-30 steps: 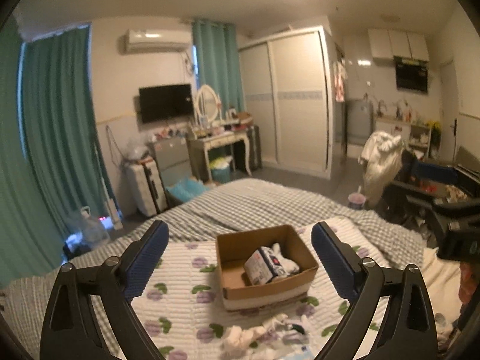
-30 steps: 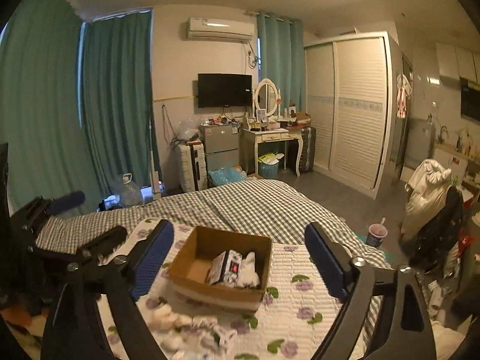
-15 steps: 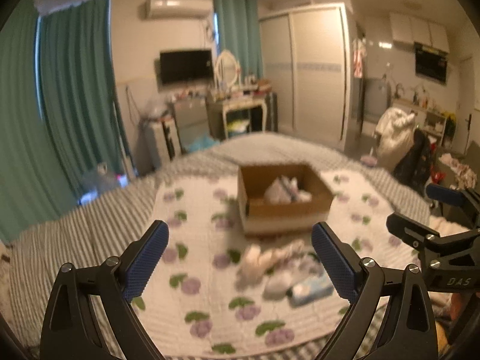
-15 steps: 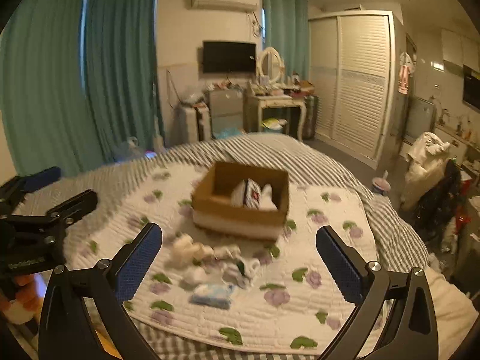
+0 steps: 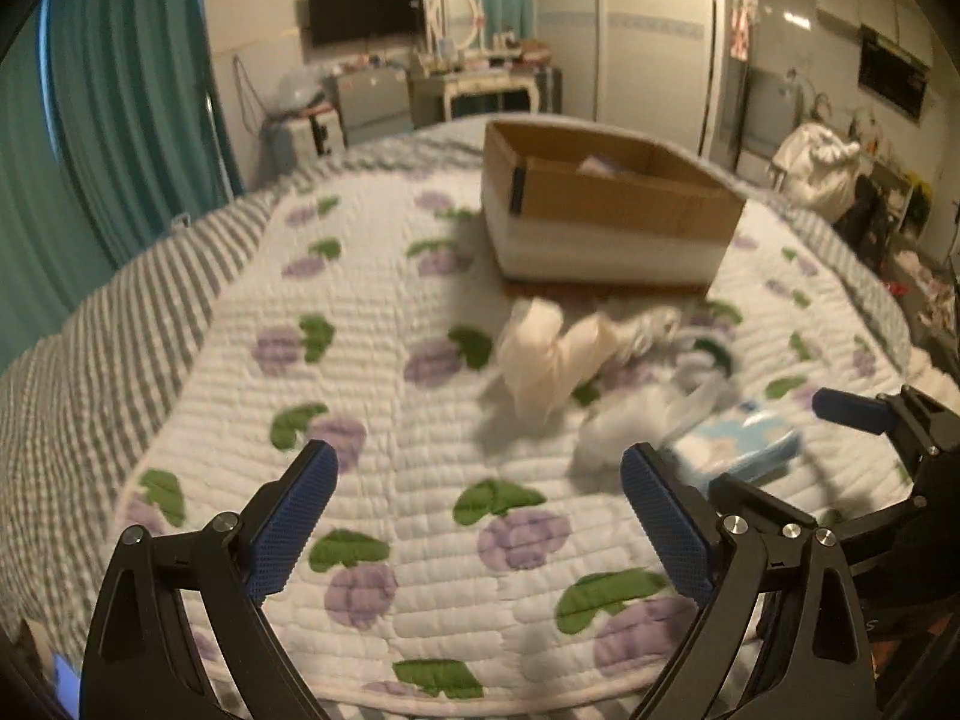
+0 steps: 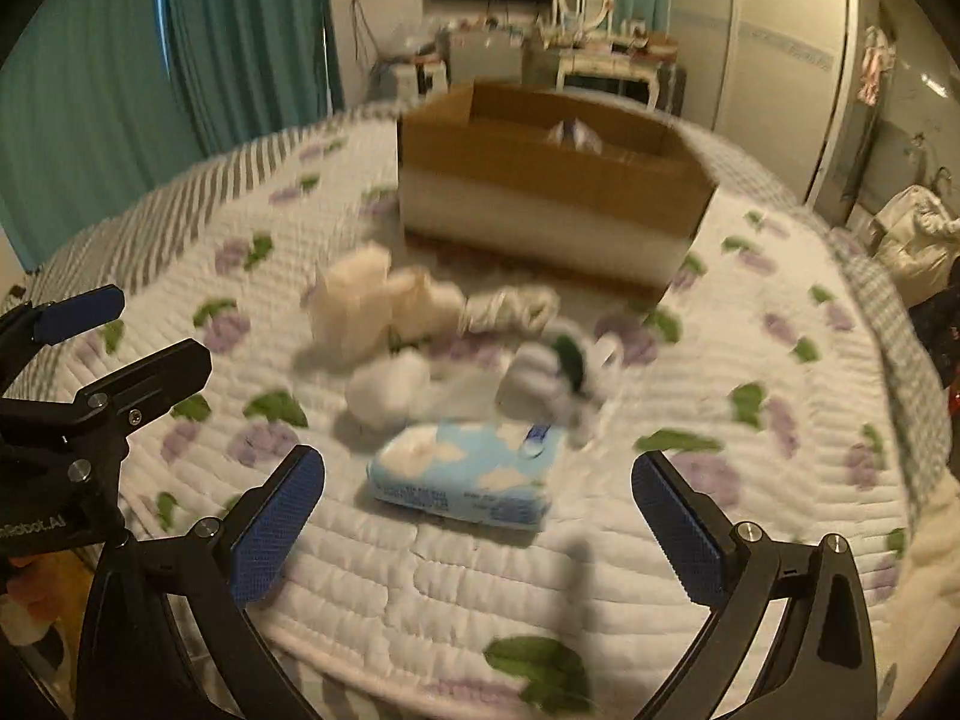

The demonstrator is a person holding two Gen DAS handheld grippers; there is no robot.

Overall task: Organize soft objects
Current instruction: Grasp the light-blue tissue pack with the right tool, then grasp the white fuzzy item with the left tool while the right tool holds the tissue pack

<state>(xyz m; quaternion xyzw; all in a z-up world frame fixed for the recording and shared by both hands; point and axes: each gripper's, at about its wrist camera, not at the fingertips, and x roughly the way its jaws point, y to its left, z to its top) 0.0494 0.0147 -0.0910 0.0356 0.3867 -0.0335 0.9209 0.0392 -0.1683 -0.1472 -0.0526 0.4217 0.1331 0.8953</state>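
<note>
A cardboard box (image 5: 606,204) (image 6: 552,180) stands on the quilt with soft items inside. In front of it lies a heap of soft things: cream cloth pieces (image 5: 552,354) (image 6: 372,300), white socks (image 6: 390,387) (image 5: 636,420), a white and green piece (image 6: 564,372) and a blue tissue pack (image 6: 468,474) (image 5: 738,450). My left gripper (image 5: 480,516) is open and empty, low over the quilt, left of the heap. My right gripper (image 6: 480,516) is open and empty, just short of the tissue pack.
The white quilt with purple and green print (image 5: 372,396) covers a grey checked bed. Teal curtains (image 5: 120,96) hang at the left. A dresser with a mirror (image 5: 474,60), a TV and wardrobe doors stand at the far wall. Clutter lies at the right.
Both grippers have dropped and moved forward toward the quilt. The heap and the box now look much closer. Both stay open.
</note>
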